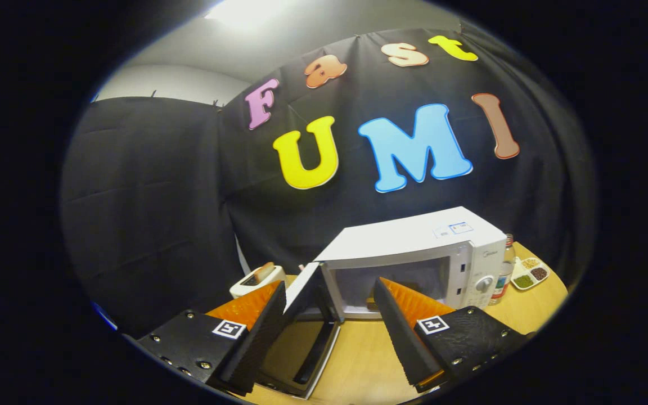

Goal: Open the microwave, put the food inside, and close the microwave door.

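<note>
A white microwave (414, 239) stands on the wooden table (369, 354) just ahead of my fingers. Its door (308, 306) is swung wide open to the left, and its inner side faces the cavity (358, 284). A small brown item (370, 306), probably the food, lies on the cavity floor near the front, partly hidden behind my right finger. My gripper (329, 287) is open in front of the cavity mouth, with nothing held between its fingers. The left finger sits just outside the open door.
To the left of the door stands a white toaster (256, 279) with a slice of bread in it. Right of the microwave are a clear bottle (505, 270) and a small white dish (529, 273) of seeds and spices. The black cloth wall is close behind.
</note>
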A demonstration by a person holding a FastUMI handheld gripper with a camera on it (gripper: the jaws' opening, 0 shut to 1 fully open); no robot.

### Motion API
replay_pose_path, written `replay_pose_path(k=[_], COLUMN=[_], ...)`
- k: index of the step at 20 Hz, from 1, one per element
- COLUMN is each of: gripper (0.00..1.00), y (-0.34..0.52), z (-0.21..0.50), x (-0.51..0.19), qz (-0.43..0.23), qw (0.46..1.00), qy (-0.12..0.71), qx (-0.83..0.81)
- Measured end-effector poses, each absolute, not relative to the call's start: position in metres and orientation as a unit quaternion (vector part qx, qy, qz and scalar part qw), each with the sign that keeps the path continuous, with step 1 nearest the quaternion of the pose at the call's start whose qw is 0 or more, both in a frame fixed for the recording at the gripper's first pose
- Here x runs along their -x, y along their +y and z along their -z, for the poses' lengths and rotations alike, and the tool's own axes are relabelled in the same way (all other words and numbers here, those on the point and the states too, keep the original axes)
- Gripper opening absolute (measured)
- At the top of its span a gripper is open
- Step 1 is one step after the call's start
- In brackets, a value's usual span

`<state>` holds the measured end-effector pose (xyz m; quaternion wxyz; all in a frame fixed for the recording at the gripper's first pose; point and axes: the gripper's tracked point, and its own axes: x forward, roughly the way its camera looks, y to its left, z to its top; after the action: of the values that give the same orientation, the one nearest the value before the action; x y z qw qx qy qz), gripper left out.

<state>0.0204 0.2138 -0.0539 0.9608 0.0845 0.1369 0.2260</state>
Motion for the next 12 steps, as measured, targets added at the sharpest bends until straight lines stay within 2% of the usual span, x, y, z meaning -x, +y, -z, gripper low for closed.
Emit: replay_pose_path(k=[9,11,12], gripper=[0.95,0.92,0.88], y=[0.329,0.350,0.358], z=[0.042,0.047,0.050], x=[0.052,0.069,0.076], qz=[-0.380,-0.409,-0.422], qw=[0.910,0.896,0.890], qy=[0.145,0.152,0.156], qx=[-0.081,-0.076,-0.074])
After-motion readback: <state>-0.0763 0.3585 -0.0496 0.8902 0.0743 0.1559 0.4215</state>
